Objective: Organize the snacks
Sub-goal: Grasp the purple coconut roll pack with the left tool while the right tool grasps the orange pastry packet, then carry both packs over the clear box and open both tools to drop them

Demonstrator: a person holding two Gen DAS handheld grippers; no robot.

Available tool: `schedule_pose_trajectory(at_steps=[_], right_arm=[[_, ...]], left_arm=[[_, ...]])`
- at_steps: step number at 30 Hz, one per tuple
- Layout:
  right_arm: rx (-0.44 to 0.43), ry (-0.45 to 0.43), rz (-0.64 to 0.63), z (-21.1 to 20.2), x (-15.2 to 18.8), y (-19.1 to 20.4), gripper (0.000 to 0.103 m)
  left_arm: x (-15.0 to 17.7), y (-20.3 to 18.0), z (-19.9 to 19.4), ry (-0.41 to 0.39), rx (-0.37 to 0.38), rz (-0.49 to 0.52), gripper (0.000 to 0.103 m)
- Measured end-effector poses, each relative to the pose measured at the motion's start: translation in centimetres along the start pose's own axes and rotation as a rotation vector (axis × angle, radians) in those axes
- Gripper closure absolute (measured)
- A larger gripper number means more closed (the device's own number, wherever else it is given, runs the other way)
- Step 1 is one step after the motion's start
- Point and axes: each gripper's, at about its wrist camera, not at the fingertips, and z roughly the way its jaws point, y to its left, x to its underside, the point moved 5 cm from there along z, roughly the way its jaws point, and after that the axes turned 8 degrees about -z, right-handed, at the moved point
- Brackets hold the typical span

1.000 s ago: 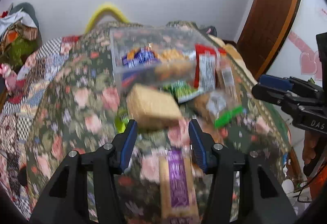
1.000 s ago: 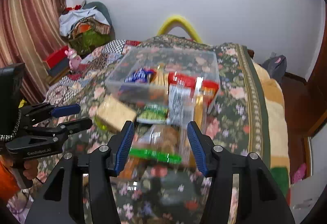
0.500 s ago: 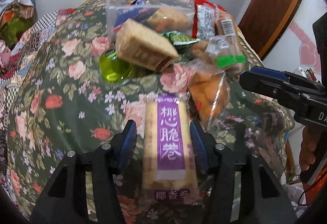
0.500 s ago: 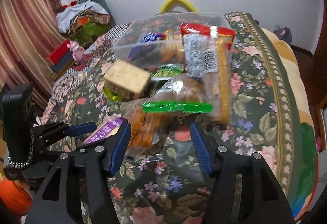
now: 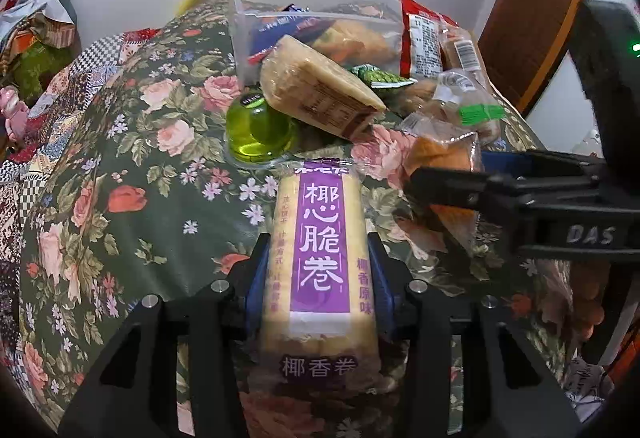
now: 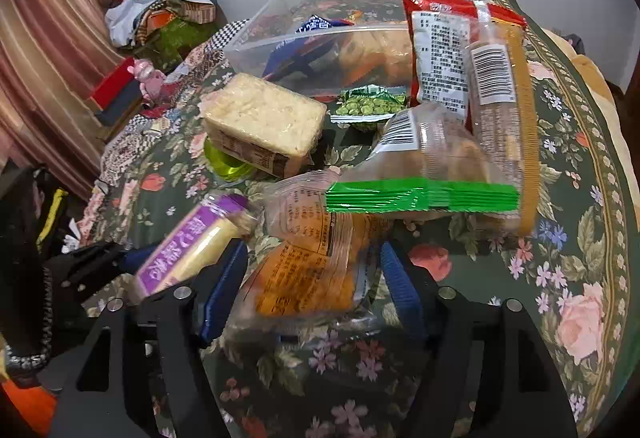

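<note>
Your left gripper (image 5: 318, 274) has just been closing, and its blue pads now sit against both sides of the purple roll pack (image 5: 320, 262), which lies lengthwise on the floral cloth (image 5: 120, 198). Your right gripper (image 6: 310, 278) has just been opening; its jaws stand apart around the orange bag (image 6: 304, 262), and the pads do not visibly press it. Behind lie a green jelly cup (image 5: 256, 126), a cracker block (image 6: 264, 122) resting on it, a green-sealed bag (image 6: 432, 174) and a clear bin (image 6: 320, 38) holding more snacks.
</note>
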Motion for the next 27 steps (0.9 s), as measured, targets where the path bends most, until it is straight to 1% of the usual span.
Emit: schedule_pose_trajectory(at_steps=[4,5,6,7,9,16,25,27], right_arm=[[0.002,0.025,0.002,1.1,0.4,-0.1,0.036],[0.009,0.019,-0.003,1.0,0.5,-0.1,0.04],[0.018,0.014,-0.007,0.9,0.4,-0.2,0.05],[0.028,0.013,-0.016,0.7,0.4,-0.2,0.051],[0.022,0.007,-0.014,0.4,0.4,-0.3,0.054],[0.003,-0.029,-0.007,-1.8,0.8,-0.6,0.055],[-0.029,-0.131,-0.026,-6.8,-0.2,-0.2,0.055],[-0.024,-0.161,-0.036,-8.0,-0.7,-0.1,0.055]], left_arm=[[-0.1,-0.1,-0.2,-0.015,-0.001,0.02,0.058],[-0.1,-0.2,-0.4,-0.021,-0.002,0.025,0.058],[-0.1,-0.3,-0.6,-0.029,-0.002,0.028,0.058],[-0.2,-0.4,-0.8,-0.034,-0.001,0.03,0.058],[-0.4,-0.7,-1.3,-0.046,-0.002,0.032,0.058],[-1.2,-1.5,-3.8,-0.102,-0.005,0.033,0.058],[-4.1,-2.3,-7.1,-0.197,0.002,0.02,0.058],[-5.0,-2.5,-7.7,-0.22,0.007,0.014,0.058]])
